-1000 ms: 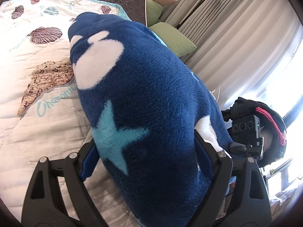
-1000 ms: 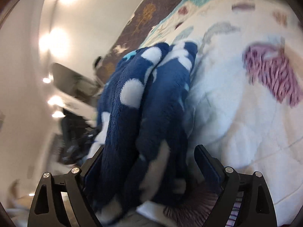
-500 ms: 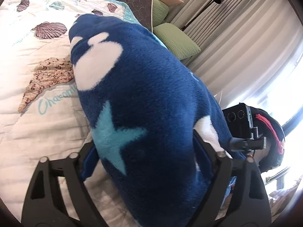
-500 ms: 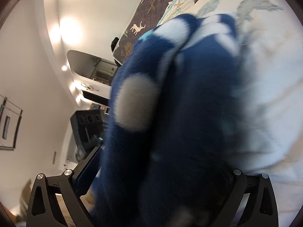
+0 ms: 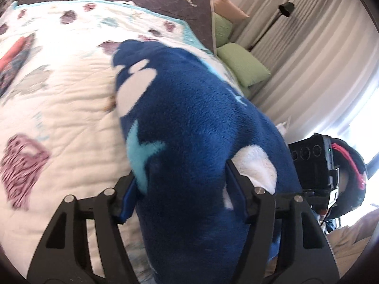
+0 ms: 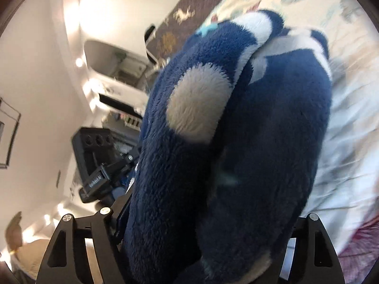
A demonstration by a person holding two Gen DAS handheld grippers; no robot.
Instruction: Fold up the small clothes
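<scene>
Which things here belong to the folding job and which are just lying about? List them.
Job: blue fleece garment, left tongs, right tongs, both closing on the fleece.

Lying about: shell-print quilt, green pillows, floor lamp, curtains.

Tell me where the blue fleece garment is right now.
The blue fleece garment fills both wrist views, bunched between the left claw and right claw, above the seashell quilt.

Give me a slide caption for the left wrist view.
Left claw closing on thick blue fleece garment above a seashell quilt.
</scene>
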